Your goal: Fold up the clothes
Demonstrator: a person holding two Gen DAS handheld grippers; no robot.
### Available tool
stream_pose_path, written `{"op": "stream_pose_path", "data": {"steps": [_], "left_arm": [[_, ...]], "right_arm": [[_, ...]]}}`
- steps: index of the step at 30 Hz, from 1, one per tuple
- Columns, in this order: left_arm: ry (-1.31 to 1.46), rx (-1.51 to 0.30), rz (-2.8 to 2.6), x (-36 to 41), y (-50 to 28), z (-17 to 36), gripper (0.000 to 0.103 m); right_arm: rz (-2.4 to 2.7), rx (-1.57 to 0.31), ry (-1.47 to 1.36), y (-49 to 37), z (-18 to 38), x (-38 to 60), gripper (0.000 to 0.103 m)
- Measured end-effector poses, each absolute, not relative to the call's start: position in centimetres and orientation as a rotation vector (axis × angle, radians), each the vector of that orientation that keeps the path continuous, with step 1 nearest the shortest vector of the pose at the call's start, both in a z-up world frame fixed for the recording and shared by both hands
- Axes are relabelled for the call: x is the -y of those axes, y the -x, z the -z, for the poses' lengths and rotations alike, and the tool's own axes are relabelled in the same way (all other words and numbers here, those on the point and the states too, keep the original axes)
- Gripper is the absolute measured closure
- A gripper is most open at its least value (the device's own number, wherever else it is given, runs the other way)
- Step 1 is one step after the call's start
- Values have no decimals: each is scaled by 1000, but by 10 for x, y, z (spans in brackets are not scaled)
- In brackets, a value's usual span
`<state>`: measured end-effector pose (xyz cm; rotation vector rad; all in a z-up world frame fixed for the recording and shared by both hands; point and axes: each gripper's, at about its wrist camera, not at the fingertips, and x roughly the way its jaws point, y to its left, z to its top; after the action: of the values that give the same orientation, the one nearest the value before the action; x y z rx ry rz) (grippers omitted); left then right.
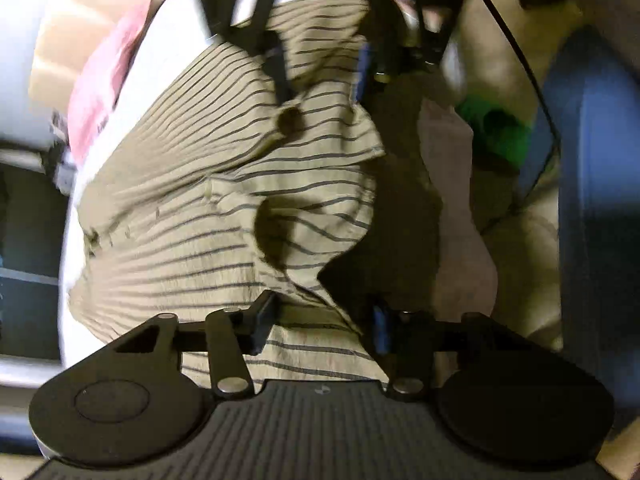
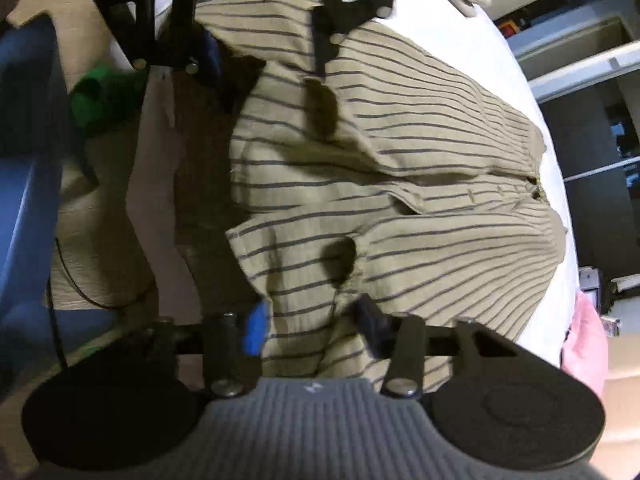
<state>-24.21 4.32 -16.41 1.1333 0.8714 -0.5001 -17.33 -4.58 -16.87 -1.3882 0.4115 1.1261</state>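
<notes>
Left hand-held gripper [image 1: 320, 320] part-open astride striped shirt [image 1: 224, 184] hem, grip unclear | right hand-held gripper [image 2: 312, 320] likewise | hem probably spread for folding

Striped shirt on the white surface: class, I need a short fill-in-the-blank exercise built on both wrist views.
1. The tan shirt carries dark ____.
2. The shirt lies on a ____ surface.
3. Beyond the shirt's edge in the right wrist view sits a bright ____ object.
4. A ____ garment lies past the shirt in the left wrist view.

Missing words: stripes; white; green; pink
</notes>
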Motion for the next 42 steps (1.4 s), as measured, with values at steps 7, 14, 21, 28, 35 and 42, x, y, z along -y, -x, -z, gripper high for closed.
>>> {"op": "stream_pose_path", "data": {"steps": [7,14,21,28,35,42], "left_arm": [[-995,-955,560,-50,242,140,93],[-880,-948,486,-66,227,112,102],[-821,-867,422,-91,196,76,103],[-845,-815,401,-98,165,40,103],[-908,-773,383,-125,107,23,103],[-861,-756,277,-159,24,25,103]], "right_arm": [[-1177,-492,1317,183,141,59,102],[-1138,-470,1218,176,113,63,102],[-1082,-405,1143,157,80,57,102],[-1064,-317,1134,125,43,45,102],[-1068,-245,1179,69,23,20,102],[-1013,-253,1090,-1,16,-20,102]]}}
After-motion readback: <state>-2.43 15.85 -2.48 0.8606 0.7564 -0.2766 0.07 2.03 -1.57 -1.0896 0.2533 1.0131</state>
